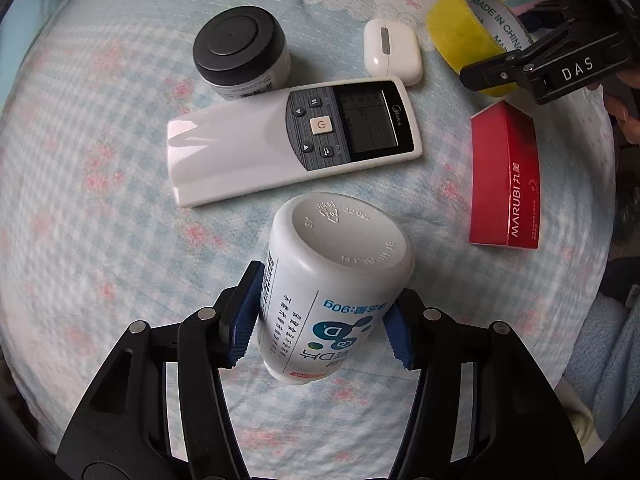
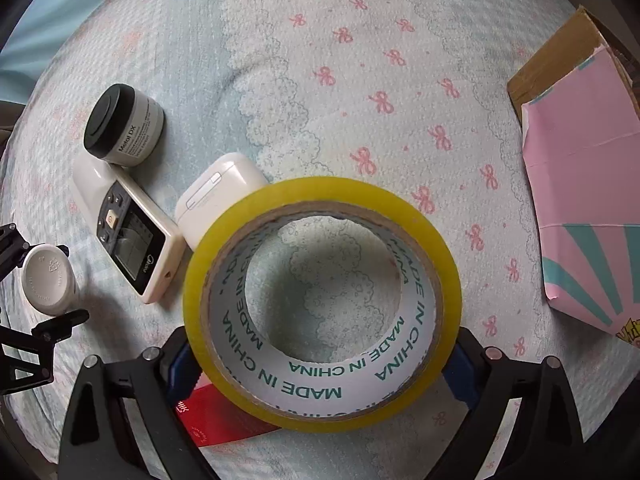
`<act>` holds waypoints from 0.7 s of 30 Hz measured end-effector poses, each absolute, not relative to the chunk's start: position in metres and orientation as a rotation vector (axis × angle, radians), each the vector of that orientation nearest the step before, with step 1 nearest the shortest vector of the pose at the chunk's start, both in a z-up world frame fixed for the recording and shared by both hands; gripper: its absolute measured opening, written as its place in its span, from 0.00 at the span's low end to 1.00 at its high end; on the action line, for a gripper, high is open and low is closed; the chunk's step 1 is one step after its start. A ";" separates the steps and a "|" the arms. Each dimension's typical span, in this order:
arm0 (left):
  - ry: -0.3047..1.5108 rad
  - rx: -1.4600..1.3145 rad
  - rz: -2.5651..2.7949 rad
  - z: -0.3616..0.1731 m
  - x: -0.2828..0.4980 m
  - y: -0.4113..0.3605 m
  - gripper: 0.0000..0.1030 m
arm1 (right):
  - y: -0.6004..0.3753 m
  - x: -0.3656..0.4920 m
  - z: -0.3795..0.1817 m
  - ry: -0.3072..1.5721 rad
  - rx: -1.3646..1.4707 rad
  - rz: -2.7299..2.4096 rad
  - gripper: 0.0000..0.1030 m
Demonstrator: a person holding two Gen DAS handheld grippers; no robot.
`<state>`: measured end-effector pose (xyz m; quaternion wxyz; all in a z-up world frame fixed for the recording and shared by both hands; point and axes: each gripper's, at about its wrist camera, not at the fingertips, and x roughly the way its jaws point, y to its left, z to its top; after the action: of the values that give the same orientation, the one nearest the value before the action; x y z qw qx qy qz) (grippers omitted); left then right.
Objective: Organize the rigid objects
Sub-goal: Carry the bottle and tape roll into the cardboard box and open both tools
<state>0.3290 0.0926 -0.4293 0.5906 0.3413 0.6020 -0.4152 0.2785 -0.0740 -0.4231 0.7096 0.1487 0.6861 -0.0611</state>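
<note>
Two tongs loaded, left tongs (image 1: 320, 328) clamping white bottle (image 1: 336, 280), right tongs (image 2: 320, 364) clamping yellow tape roll (image 2: 436, 240).

the black two-finger left gripper (image 1: 324, 328) with blue ribbed pads (image 1: 240, 332) is clamped on the sides of a white plastic bottle (image 1: 336, 280), holding it base-forward above the bedding. the black right gripper (image 2: 320, 356), its blue pads (image 2: 460, 364) set wide, grips a yellow roll of tape (image 2: 320, 304) by its outer rim.
</note>
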 end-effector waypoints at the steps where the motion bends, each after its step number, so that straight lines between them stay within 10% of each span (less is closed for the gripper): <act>1: 1.403 0.771 -0.956 -0.425 0.330 0.098 0.50 | -0.075 0.278 -0.418 1.518 0.332 -0.134 0.93; 21: 1.346 0.340 -0.855 -0.305 0.283 0.123 0.46 | -0.082 0.244 -0.293 1.366 0.367 -0.095 0.93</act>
<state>0.2829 0.1229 -0.3049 0.6857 0.1520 0.6009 -0.3817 0.2445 -0.0816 -0.2928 0.7590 0.1685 0.6274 -0.0435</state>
